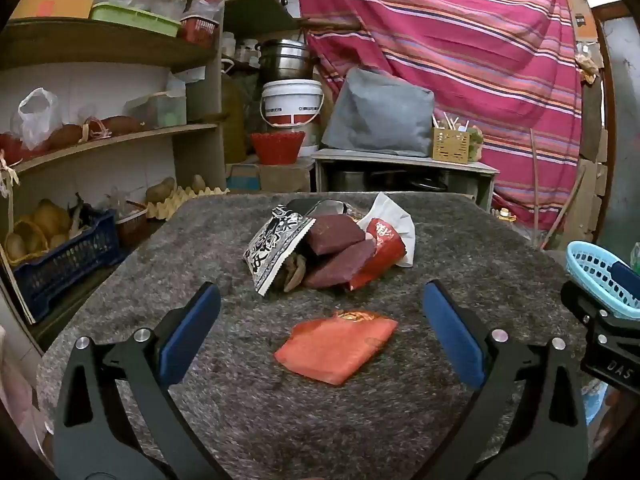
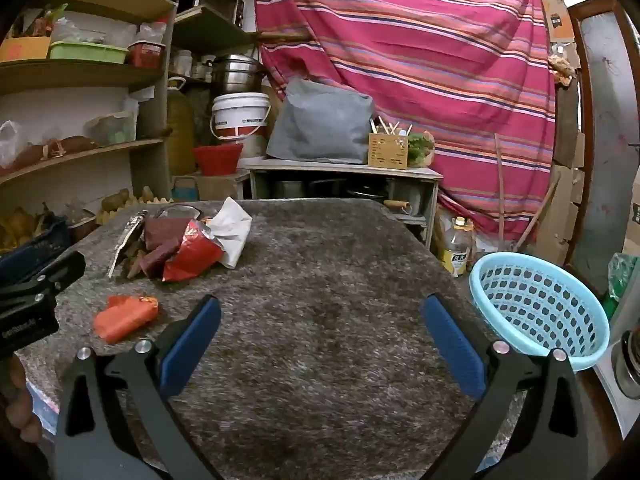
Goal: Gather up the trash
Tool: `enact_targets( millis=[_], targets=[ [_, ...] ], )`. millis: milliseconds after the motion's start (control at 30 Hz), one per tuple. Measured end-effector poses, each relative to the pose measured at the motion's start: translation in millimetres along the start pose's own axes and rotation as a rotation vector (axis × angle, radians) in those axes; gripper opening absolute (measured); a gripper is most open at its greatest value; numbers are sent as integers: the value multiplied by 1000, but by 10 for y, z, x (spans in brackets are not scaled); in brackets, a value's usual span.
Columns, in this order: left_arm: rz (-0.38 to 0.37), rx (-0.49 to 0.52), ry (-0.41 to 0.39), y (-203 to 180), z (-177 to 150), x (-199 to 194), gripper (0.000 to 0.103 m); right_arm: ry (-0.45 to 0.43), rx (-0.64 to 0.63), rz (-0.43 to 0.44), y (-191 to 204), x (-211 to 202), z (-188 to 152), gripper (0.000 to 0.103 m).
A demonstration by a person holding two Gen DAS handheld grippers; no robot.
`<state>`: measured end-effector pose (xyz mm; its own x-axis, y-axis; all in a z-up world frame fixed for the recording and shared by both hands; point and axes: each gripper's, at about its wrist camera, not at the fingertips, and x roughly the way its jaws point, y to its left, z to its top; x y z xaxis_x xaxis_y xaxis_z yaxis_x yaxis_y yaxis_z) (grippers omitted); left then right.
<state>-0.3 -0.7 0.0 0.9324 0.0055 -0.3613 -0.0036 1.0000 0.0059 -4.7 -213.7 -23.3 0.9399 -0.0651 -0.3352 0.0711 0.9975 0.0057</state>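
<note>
Your left gripper (image 1: 320, 320) and right gripper (image 2: 320, 320) both gape wide, grasping nothing. The flat orange-red wrapper (image 1: 336, 350), creased, possibly foil, lies on the grey mat (image 1: 280, 420) near the trash pile (image 1: 328, 248).

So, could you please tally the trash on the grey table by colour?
Red or orange wrappers: 2, one lying alone, one in the pile
Maroon packets: 2
Black-and-white wrapper: 1
White paper: 1
Total: 6
</note>
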Motion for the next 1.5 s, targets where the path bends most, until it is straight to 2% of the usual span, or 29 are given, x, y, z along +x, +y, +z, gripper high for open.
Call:
enact_targets(
  millis=[1500],
  targets=[
    [-17,18,-8,-42,31,-66,98,6,-5,-7,6,4,-1,99]
  ],
)
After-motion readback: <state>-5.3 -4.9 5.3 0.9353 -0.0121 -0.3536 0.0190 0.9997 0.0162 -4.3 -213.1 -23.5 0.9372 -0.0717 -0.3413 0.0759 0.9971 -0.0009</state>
